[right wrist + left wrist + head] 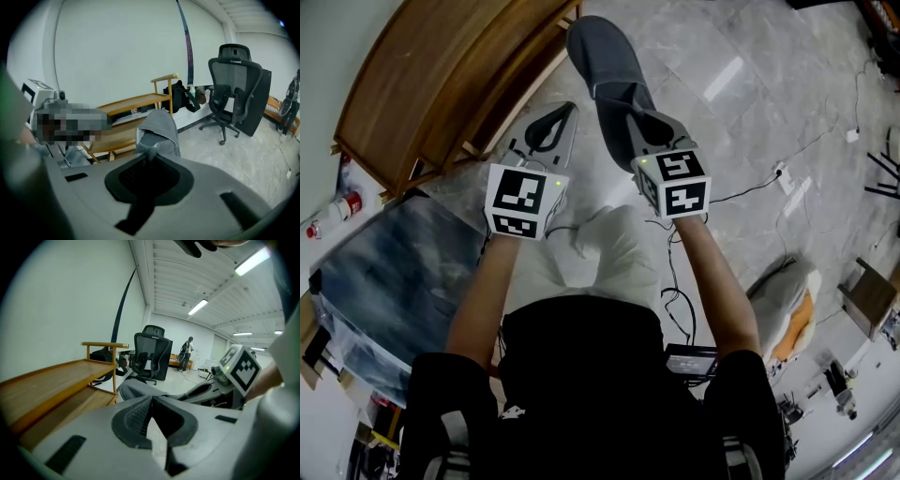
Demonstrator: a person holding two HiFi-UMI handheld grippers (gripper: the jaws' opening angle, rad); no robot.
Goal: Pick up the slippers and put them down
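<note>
wooden shelf rack (441, 75) at far left, cut off by the frame. left gripper (562, 117) closed on nothing, pads meeting. grey slipper (602, 54) hangs over the marble floor (750, 122) beside the rack, its heel edge pinched and hidden inside the right gripper (619, 103).

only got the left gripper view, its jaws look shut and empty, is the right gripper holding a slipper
Observer: Yes, the right gripper view shows the right gripper with its jaws closed on the rim of a grey slipper.
Operator: what's under it
Observer: In the head view, pale marble floor lies beneath it, with a wooden shelf to its left.
Operator: is my left gripper touching it
Observer: No, the head view shows a strip of floor between the left gripper and the slipper.
</note>
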